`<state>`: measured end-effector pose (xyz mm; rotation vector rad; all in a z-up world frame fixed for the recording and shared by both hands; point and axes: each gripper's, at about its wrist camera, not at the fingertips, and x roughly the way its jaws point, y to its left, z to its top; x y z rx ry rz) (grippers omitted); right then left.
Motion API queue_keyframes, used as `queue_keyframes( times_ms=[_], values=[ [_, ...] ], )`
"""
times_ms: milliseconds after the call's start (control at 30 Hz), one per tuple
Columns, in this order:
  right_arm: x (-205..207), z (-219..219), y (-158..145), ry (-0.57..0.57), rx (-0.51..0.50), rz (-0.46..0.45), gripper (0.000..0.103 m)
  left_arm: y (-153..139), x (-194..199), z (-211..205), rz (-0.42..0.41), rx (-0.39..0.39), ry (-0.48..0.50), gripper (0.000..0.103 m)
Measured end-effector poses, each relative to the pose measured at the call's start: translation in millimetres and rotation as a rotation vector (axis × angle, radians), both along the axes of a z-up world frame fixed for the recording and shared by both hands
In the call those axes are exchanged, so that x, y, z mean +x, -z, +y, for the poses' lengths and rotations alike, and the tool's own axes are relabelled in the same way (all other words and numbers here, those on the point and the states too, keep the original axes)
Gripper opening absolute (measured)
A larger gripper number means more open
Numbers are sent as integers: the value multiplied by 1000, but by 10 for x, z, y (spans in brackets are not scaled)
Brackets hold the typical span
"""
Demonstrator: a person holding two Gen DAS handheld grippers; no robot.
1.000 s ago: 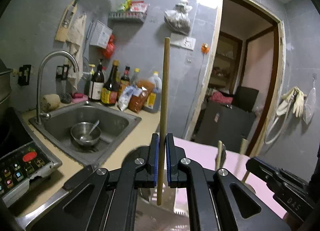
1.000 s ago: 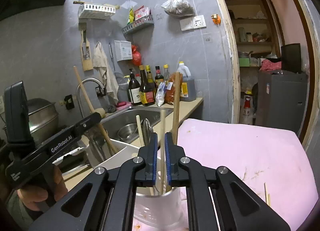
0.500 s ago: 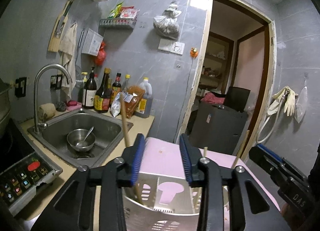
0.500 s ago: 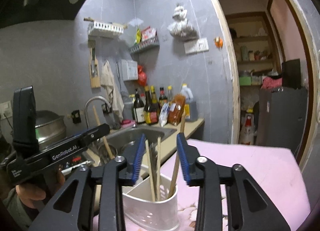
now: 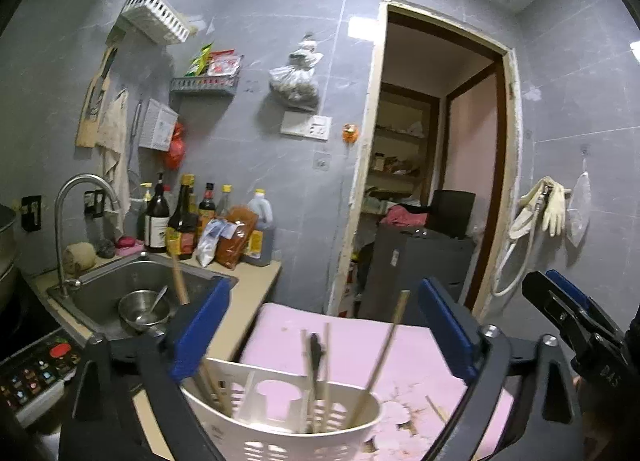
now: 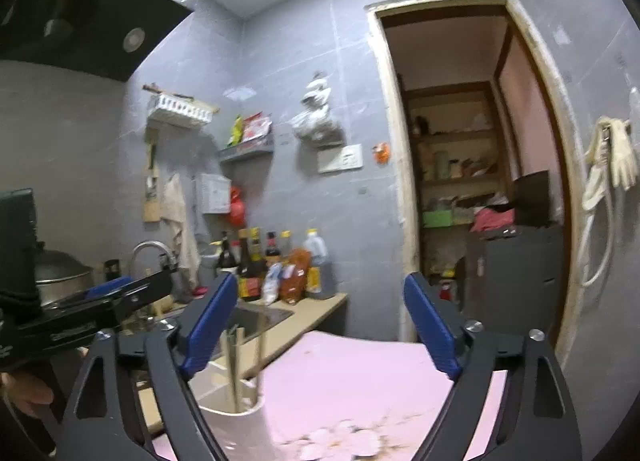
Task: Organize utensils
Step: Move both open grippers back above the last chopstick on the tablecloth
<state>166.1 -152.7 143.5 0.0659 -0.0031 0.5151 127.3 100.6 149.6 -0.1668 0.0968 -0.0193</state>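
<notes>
A white slotted utensil holder stands on the pink table and holds several wooden chopsticks and a dark utensil. My left gripper is wide open and empty just above and behind the holder. My right gripper is wide open and empty, raised above the table; the holder with its chopsticks shows low left. The left gripper shows at the left of the right wrist view, the right gripper at the right of the left wrist view.
A steel sink with a bowl and a tap lies to the left. Sauce bottles stand on the counter by the wall. A loose stick lies on the table. An open doorway is behind.
Both grippers let go of their chopsticks into the holder, opened wide and rose away from it.
</notes>
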Motion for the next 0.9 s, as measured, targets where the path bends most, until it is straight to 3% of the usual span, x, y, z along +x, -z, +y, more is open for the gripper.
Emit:
queue_keyframes(
  times_ms=[100, 500, 767, 900],
  values=[
    [-20, -189, -11, 41, 1, -12, 103, 2, -8, -130, -5, -6, 29, 100],
    [-17, -767, 155, 153, -56, 17, 103, 239, 85, -745, 60, 30, 136, 101],
    [26, -1009, 403, 192, -112, 85, 103, 539, 219, -1075, 182, 35, 198, 101],
    [110, -1093, 579, 170, -146, 165, 103, 703, 291, -1192, 251, 44, 202, 101]
  ],
)
